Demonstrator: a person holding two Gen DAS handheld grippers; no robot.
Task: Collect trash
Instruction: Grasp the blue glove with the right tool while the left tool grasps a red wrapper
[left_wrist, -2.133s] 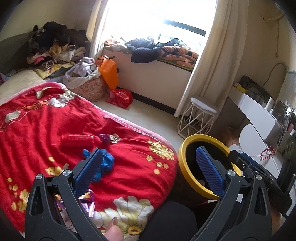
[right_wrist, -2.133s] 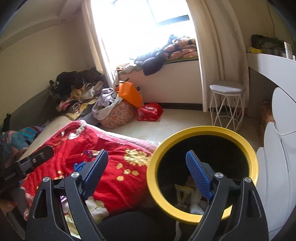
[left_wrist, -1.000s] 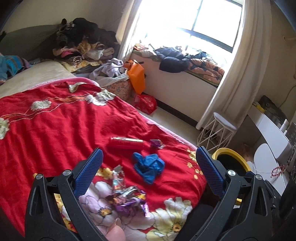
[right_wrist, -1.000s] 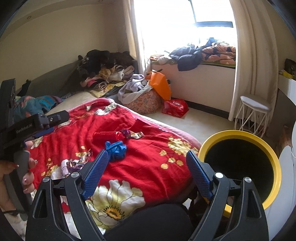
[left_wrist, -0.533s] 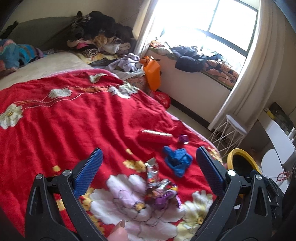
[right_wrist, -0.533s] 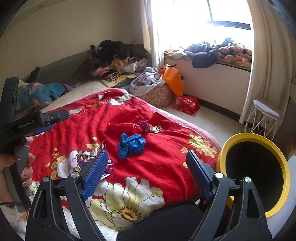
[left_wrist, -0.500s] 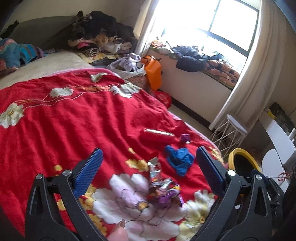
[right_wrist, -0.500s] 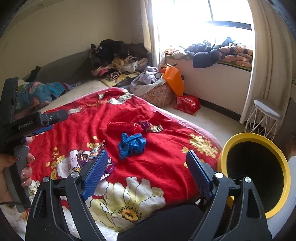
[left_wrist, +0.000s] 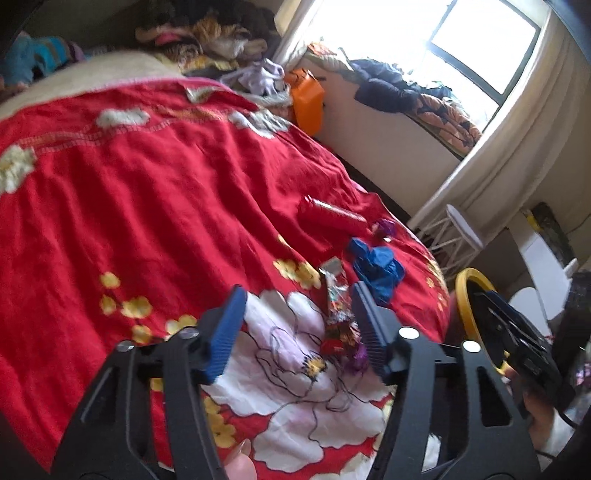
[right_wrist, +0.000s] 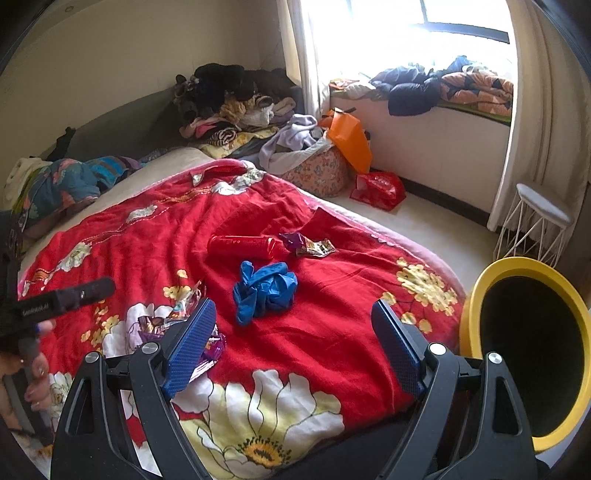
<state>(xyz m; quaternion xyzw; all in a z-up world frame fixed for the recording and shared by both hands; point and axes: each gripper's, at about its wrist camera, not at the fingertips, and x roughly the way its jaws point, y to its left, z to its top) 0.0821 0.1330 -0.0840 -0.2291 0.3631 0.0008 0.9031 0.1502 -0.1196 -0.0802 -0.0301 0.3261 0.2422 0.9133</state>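
Red floral bedspread (right_wrist: 332, 332) not cleared: foil wrappers (left_wrist: 338, 325), blue gloves (right_wrist: 264, 291), red tube (right_wrist: 240, 245) left. My left gripper (left_wrist: 299, 332), right gripper (right_wrist: 295, 350) both spread, empty; yellow bin (right_wrist: 524, 266) beside bed.

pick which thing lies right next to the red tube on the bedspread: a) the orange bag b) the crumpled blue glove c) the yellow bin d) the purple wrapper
d, in the right wrist view the purple wrapper lies at the end of the red tube, while the blue glove sits apart, nearer the camera on the red bedspread.

On the bed (right_wrist: 155, 240), wrappers (left_wrist: 338, 317) lie left of gloves (right_wrist: 264, 291); a tube (right_wrist: 240, 246) lies behind; a bin (right_wrist: 528, 347) stands right.
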